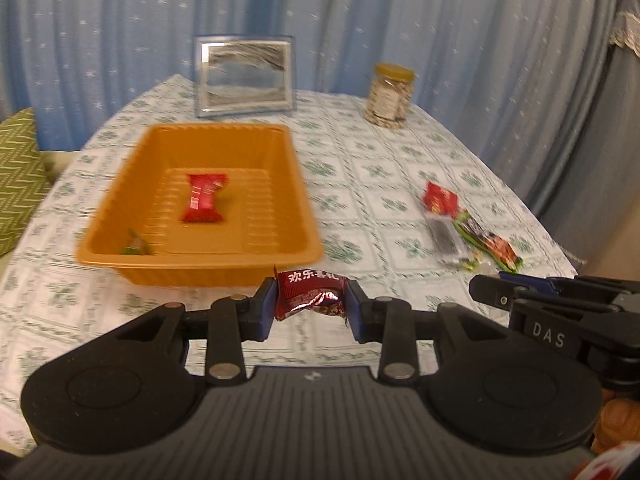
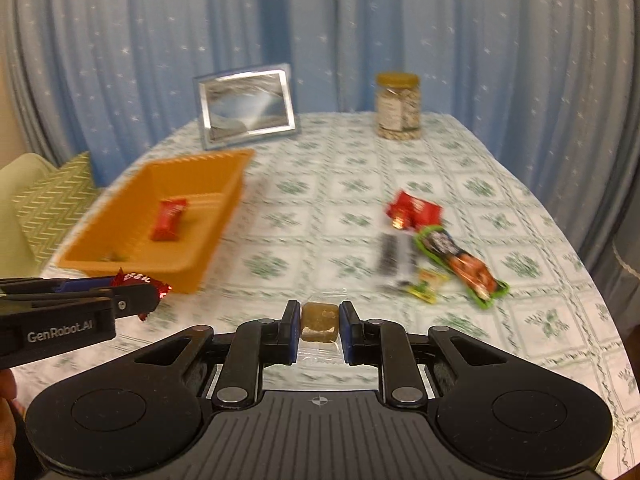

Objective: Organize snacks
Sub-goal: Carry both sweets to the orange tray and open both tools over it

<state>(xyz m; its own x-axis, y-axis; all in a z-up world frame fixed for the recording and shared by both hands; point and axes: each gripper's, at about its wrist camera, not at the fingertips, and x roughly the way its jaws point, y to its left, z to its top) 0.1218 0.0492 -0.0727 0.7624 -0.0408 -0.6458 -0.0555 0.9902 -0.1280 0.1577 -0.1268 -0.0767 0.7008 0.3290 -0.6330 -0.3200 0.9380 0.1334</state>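
Note:
My left gripper is shut on a red foil snack packet, held above the table just in front of the orange tray. The tray holds a red snack and a small green-wrapped piece. My right gripper is shut on a brown cake in clear wrap. The left gripper with its packet shows at the left of the right wrist view. Loose snacks lie on the table to the right: a red packet, a dark bar, a green-edged packet and a small yellow one.
A framed picture and a jar with a yellow lid stand at the table's far edge before blue curtains. A green-patterned cushion lies off the table's left side. The tablecloth is white with green print.

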